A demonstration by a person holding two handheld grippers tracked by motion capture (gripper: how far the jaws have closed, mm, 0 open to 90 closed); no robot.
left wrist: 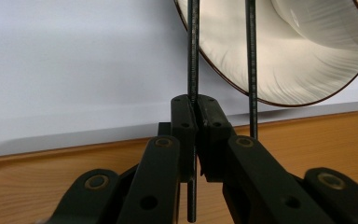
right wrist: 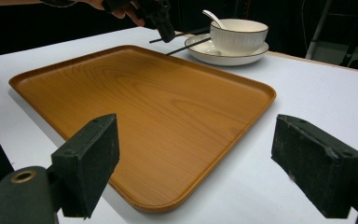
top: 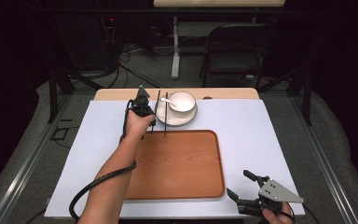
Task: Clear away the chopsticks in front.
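Where the far rim of the tray (top: 205, 158) meets the plate (top: 186, 119), two dark chopsticks lie side by side, and the left one (left wrist: 193, 70) is pinched between the closed jaws of the left gripper (left wrist: 195, 105) (the pads press on it from both sides, with its near end poking out below them over the wood). The second chopstick (left wrist: 251, 70) lies just beside it to the right, free of the jaws, and both run across the plate's edge toward the bowl (top: 182, 101). That white bowl sits on the plate with a white spoon (top: 169, 102) leaning in it. In the high view the left gripper (top: 148, 122) is at the tray's far left corner, the person's forearm reaching across the wood. Well apart from all this, the right gripper (top: 240, 185) rests near the tray's near right corner, its jaws spread wide with nothing between them. Everything stands on the white table (top: 261, 135).
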